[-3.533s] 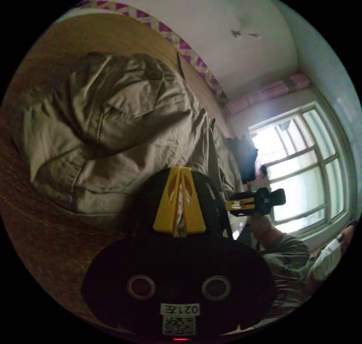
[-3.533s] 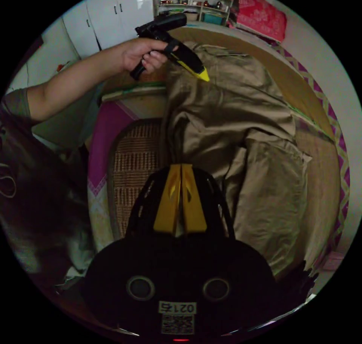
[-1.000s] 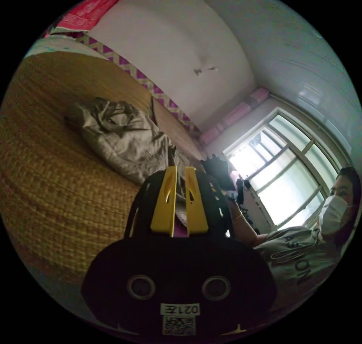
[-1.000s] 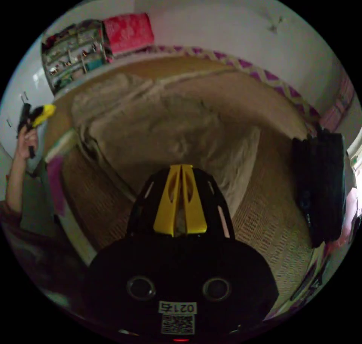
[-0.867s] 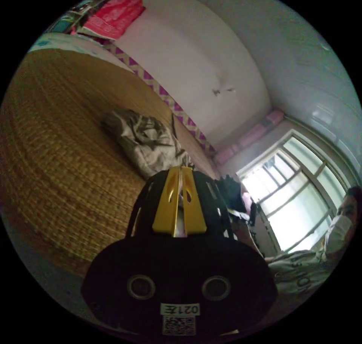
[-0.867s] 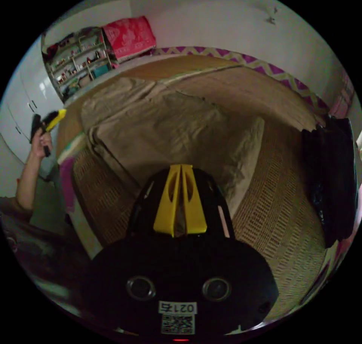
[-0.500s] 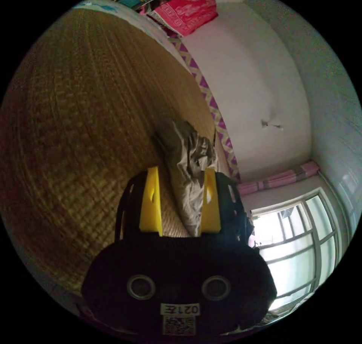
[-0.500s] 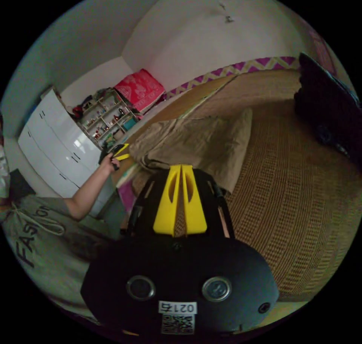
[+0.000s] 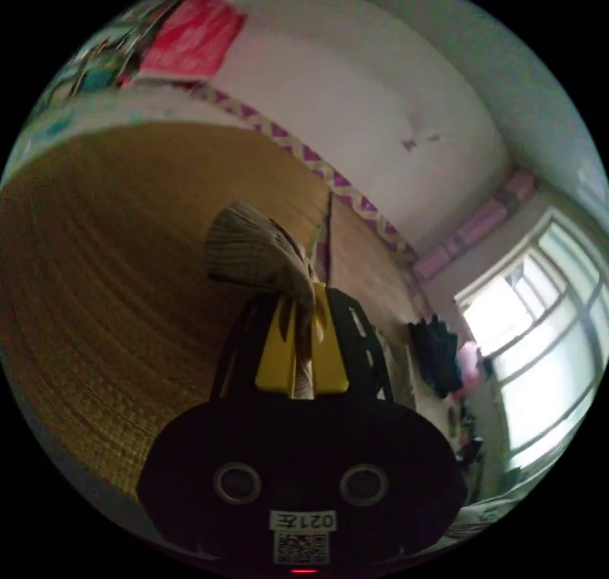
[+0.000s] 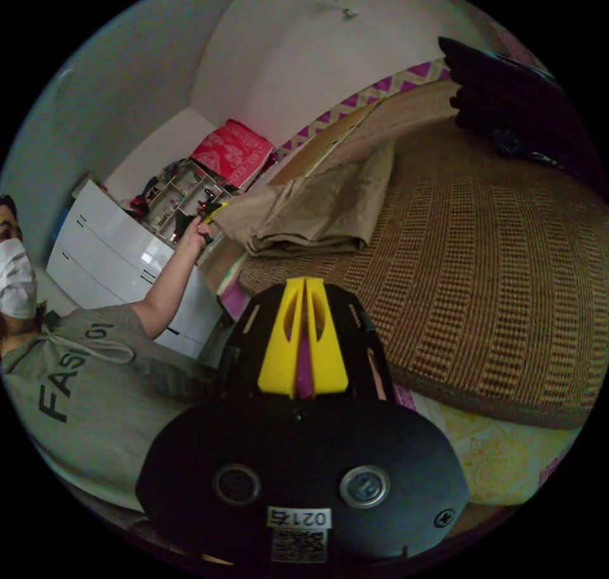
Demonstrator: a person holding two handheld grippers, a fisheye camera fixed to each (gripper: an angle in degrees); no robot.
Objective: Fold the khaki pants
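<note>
We see a woven mat [image 10: 507, 274] covering the bed. A dark bundle [image 10: 514, 103] lies on it. A window [image 9: 545, 331] glows nearby.

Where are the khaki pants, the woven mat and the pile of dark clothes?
khaki pants [image 10: 317, 207], right gripper view, middle of the folded top layer.
woven mat [image 10: 495, 274], right gripper view, bare stretch beside the pants.
dark clothes [image 10: 514, 106], right gripper view, middle of the pile.

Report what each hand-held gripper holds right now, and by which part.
The left hand-held gripper is shut on the khaki pants, pinching a bunched edge of the cloth; which part cannot be told. The right hand-held gripper is shut and holds nothing.
</note>
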